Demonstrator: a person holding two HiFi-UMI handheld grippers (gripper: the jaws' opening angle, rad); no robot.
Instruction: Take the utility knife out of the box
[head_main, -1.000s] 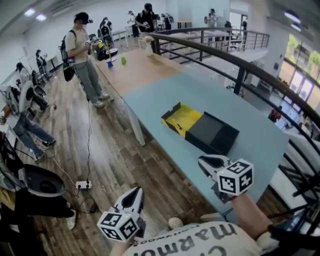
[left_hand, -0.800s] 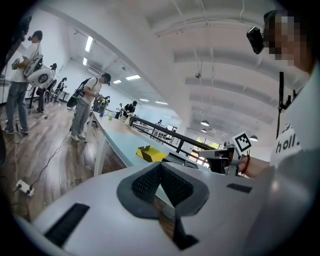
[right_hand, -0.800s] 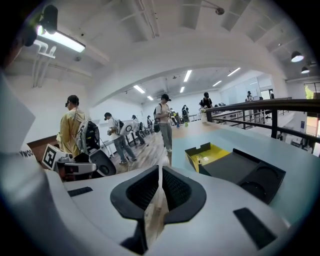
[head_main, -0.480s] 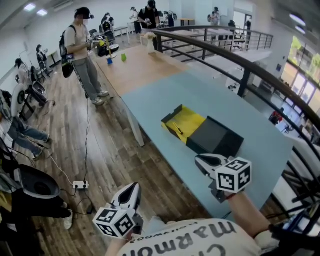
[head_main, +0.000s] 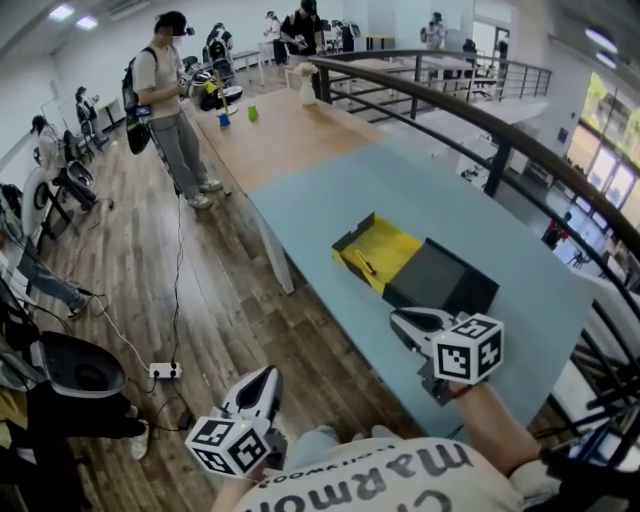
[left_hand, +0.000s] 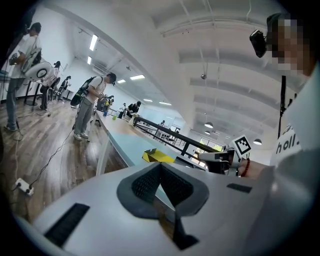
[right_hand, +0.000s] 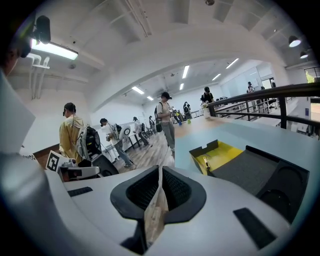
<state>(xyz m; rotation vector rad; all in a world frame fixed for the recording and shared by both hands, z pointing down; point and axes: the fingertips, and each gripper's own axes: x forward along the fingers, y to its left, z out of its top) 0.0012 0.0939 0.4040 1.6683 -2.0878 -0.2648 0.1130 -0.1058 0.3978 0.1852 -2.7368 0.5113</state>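
An open box (head_main: 384, 248) with a yellow inside lies on the light blue table (head_main: 330, 190), and its black lid (head_main: 442, 282) lies against its near side. A slim utility knife (head_main: 363, 263) rests in the yellow tray. My right gripper (head_main: 403, 324) hovers over the table's near edge, a short way short of the lid, shut and empty. My left gripper (head_main: 264, 383) hangs over the wooden floor left of the table, also shut and empty. The right gripper view shows the box (right_hand: 220, 151) and knife (right_hand: 205, 163) ahead right of the right gripper (right_hand: 160, 172). The left gripper (left_hand: 161, 167) points along the table.
A dark metal railing (head_main: 480, 115) runs along the table's far side. A wooden tabletop (head_main: 285, 135) continues beyond the blue one. Several people stand at the back left, the nearest (head_main: 172, 110) beside the table. A power strip (head_main: 164, 370) and cables lie on the floor.
Both grippers have drifted a little sideways with the person. The box now sits slightly further right and nearer ahead of the right gripper. The jaws look the same.
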